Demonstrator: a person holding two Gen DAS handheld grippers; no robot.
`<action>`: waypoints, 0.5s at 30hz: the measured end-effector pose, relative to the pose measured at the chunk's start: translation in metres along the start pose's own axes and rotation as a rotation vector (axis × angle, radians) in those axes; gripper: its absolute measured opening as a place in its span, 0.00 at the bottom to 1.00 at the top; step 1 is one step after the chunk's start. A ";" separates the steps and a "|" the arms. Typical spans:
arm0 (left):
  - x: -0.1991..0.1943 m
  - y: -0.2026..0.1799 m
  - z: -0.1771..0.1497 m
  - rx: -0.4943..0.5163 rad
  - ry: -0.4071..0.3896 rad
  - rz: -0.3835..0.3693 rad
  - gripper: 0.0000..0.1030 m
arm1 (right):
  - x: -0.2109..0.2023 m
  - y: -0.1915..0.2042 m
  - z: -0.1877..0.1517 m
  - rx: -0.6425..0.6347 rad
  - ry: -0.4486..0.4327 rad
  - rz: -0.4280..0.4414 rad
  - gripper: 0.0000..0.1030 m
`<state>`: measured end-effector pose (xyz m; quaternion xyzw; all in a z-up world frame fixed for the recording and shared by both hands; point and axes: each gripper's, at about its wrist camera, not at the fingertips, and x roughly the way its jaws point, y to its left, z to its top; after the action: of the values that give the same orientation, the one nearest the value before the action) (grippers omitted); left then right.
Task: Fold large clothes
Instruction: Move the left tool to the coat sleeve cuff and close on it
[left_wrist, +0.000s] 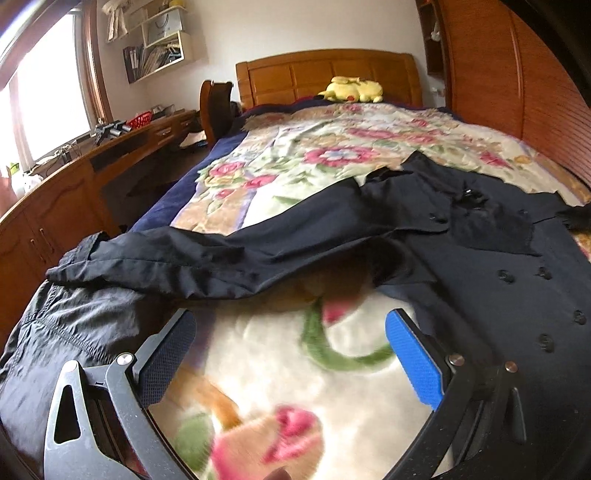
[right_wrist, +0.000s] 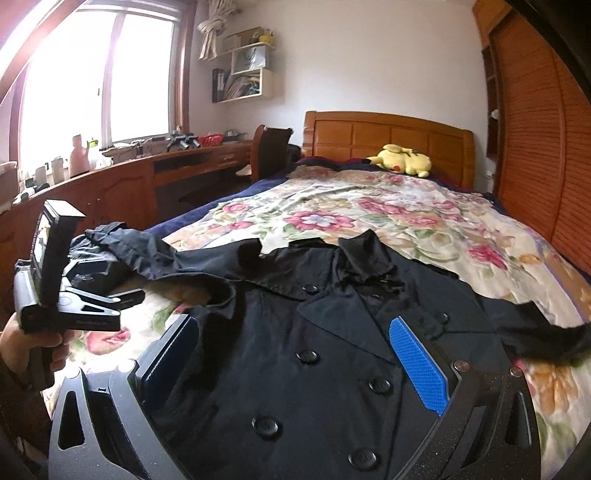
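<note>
A dark navy double-breasted coat (right_wrist: 295, 354) lies front-up on the floral blanket, collar toward the headboard. Its left sleeve (left_wrist: 207, 254) stretches out to the bed's left edge; it also shows in the right wrist view (right_wrist: 147, 258). My left gripper (left_wrist: 291, 336) is open and empty, low over bare blanket just short of that sleeve. My right gripper (right_wrist: 295, 347) is open and empty above the coat's buttoned chest. The left gripper also shows at the left of the right wrist view (right_wrist: 122, 295), held in a hand.
The floral blanket (left_wrist: 295, 166) covers a bed with a wooden headboard (right_wrist: 388, 136). A yellow plush toy (right_wrist: 404, 158) lies by the headboard. A wooden desk (right_wrist: 129, 177) and chair (right_wrist: 269, 151) stand left of the bed. A slatted wardrobe (right_wrist: 535, 129) stands right. A grey garment (left_wrist: 66, 328) lies at the bed's left edge.
</note>
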<state>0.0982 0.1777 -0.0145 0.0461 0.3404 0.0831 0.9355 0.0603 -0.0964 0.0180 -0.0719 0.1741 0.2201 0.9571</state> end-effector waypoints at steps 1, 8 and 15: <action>0.007 0.003 0.001 0.000 0.011 0.001 1.00 | 0.004 0.000 0.002 -0.005 0.004 0.008 1.00; 0.057 0.014 0.005 0.023 0.102 0.026 0.84 | 0.026 -0.010 -0.008 -0.014 0.060 0.057 1.00; 0.088 0.022 0.018 0.053 0.128 0.080 0.61 | 0.049 -0.017 -0.008 0.013 0.129 0.093 1.00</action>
<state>0.1728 0.2149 -0.0531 0.0791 0.3996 0.1142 0.9061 0.1066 -0.0942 -0.0061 -0.0715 0.2398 0.2579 0.9332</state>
